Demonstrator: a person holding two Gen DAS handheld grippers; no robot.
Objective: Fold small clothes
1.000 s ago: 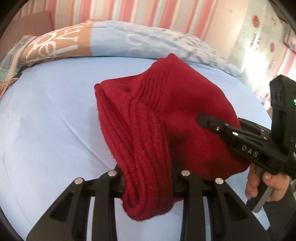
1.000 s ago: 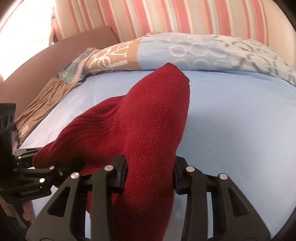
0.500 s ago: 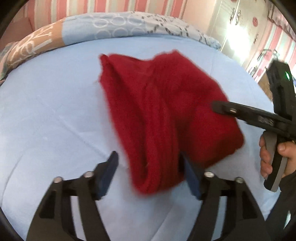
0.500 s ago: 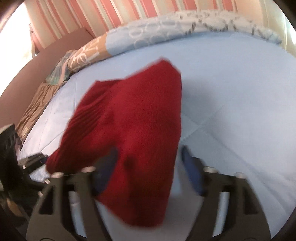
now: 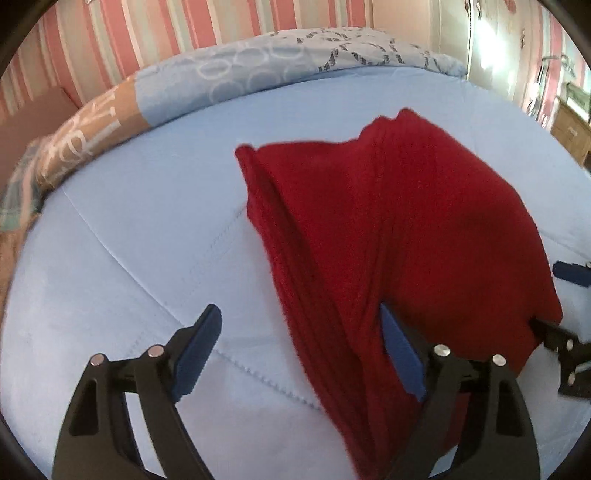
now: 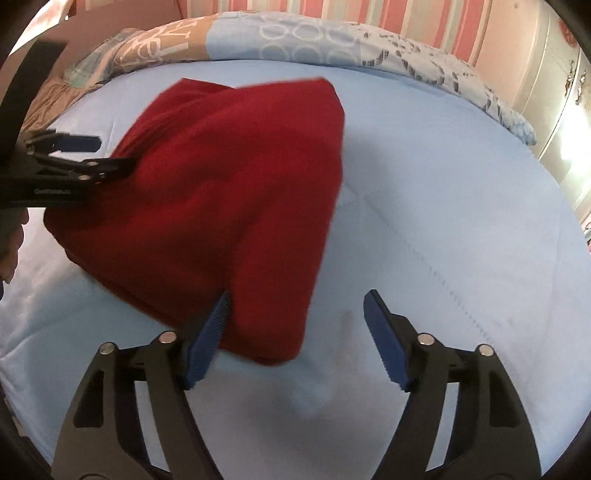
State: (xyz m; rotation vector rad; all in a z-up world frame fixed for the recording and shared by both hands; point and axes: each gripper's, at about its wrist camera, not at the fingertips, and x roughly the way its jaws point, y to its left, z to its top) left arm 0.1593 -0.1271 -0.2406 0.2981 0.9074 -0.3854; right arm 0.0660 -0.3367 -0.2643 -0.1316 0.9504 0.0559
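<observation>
A red knitted garment (image 5: 399, 240) lies folded on the light blue bed sheet (image 5: 129, 240). My left gripper (image 5: 299, 343) is open; the garment's near edge drapes over its right finger, loose between the jaws. In the right wrist view the garment (image 6: 221, 184) lies ahead and to the left. My right gripper (image 6: 295, 332) is open, its left finger against the garment's near corner. The left gripper (image 6: 107, 155) shows at the garment's left edge, and the right gripper (image 5: 554, 299) shows at the right edge of the left wrist view.
A rolled patterned duvet (image 5: 258, 74) in blue and tan lies along the far side of the bed. A pink striped wall (image 5: 147, 37) stands behind it. Wooden furniture (image 5: 572, 125) is at the far right. A brown headboard (image 6: 122, 18) is at the left.
Both grippers have opened and let go of the red garment, which has dropped onto the sheet. Both have pulled back and apart from it.
</observation>
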